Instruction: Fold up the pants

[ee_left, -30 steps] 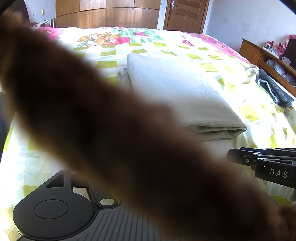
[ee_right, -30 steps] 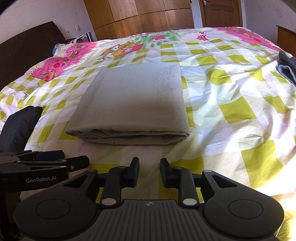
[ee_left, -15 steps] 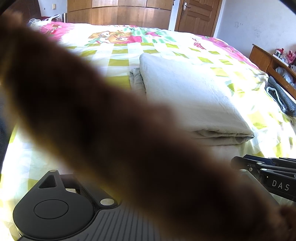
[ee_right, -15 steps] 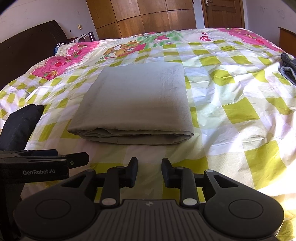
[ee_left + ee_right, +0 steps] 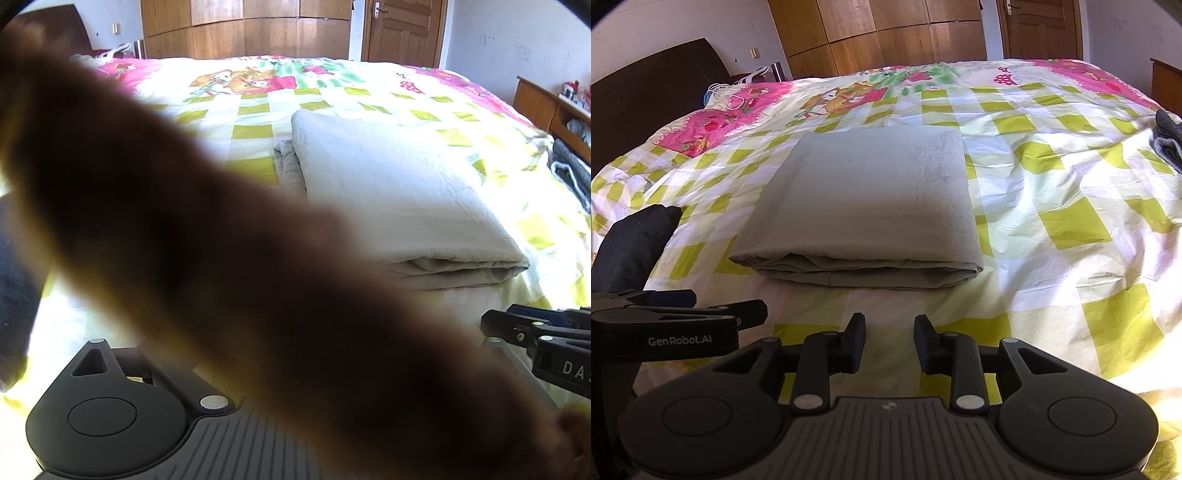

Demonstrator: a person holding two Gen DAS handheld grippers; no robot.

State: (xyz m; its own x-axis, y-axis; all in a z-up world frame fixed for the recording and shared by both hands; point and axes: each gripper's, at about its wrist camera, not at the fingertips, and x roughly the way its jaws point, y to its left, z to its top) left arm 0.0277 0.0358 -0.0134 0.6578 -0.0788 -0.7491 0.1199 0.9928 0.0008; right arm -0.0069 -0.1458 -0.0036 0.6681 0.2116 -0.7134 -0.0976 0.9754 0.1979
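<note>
The grey pants (image 5: 864, 206) lie folded in a flat rectangle in the middle of the bed; they also show in the left wrist view (image 5: 399, 199). My right gripper (image 5: 889, 345) is open and empty, just short of the fold's near edge. My left gripper shows from the side in the right wrist view (image 5: 753, 312), low at the left, with its jaws close together. In the left wrist view a blurred brown shape (image 5: 221, 266) lies across the lens and hides the left gripper's fingers. The right gripper's fingers (image 5: 517, 326) poke in at the right there.
The bed has a yellow-green checked cover (image 5: 1071, 229) with pink cartoon prints. A dark garment (image 5: 631, 243) lies at the bed's left edge. A grey folded garment (image 5: 1169, 136) sits at the right edge. A wooden wardrobe (image 5: 886, 33) and a door stand behind.
Both grippers have drifted slightly; the left wrist view has swung a little to the right. The pants have not moved. The brown shape still covers the left lens.
</note>
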